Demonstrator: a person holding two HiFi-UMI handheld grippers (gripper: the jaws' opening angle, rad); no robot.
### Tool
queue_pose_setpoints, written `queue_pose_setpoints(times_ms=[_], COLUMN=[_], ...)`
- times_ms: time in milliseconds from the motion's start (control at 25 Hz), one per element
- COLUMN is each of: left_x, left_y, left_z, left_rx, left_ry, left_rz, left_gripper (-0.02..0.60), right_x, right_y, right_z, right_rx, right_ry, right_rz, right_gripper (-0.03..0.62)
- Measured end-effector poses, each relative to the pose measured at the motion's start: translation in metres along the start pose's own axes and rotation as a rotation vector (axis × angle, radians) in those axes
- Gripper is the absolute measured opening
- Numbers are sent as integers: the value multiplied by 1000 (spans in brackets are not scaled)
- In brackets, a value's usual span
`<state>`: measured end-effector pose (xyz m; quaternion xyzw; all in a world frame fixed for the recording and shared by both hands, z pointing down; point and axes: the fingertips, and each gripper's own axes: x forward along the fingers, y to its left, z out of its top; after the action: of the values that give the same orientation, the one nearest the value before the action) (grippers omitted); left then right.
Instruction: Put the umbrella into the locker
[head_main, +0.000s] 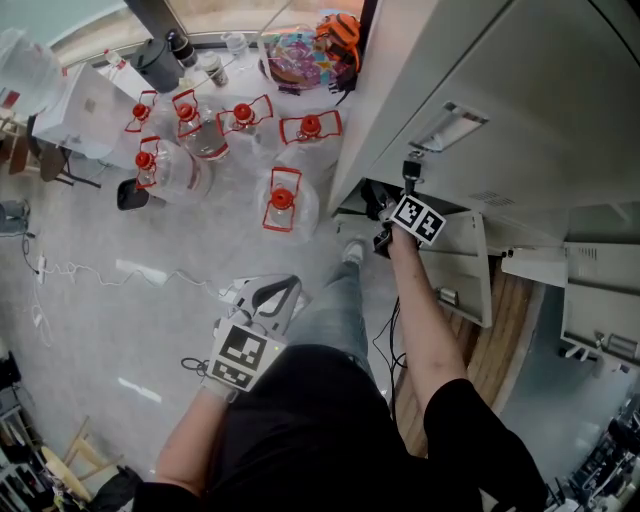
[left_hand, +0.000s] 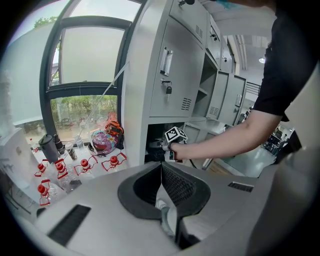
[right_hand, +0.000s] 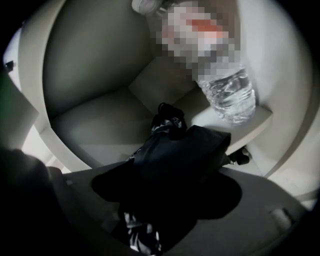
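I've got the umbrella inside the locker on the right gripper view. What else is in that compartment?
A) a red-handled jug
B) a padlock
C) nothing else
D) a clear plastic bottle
D: the right gripper view shows a clear plastic bottle just beyond the black umbrella inside the locker.

Clear jugs (head_main: 283, 200) with red caps stand on a pale floor (head_main: 100, 330) beneath a big window (left_hand: 85, 75).

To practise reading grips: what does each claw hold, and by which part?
The left claw holds nothing. The umbrella lies between the right claw jaws in the locker; too dark to tell a grip.
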<state>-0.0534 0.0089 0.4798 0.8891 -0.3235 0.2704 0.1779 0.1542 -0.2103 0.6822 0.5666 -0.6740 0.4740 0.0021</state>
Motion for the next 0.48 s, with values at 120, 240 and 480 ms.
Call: queue_pose_setpoints(times_ms=[120, 240, 480], left_x=[-1, -2, -2], left_y=[0, 1, 1], left_z=[0, -1, 0], left_rx=[-1, -4, -3], left_ry=[-1, -2, -7], left_rz=[-1, -1, -1], left_gripper=[12, 12, 12], right_x=[-6, -16, -34], right_y=[-2, -3, 2], right_z=[-4, -10, -25], right_rx=[26, 36, -6], right_ry=[-10, -23, -34], right_rz=[0, 2, 11], right_gripper=[399, 399, 394])
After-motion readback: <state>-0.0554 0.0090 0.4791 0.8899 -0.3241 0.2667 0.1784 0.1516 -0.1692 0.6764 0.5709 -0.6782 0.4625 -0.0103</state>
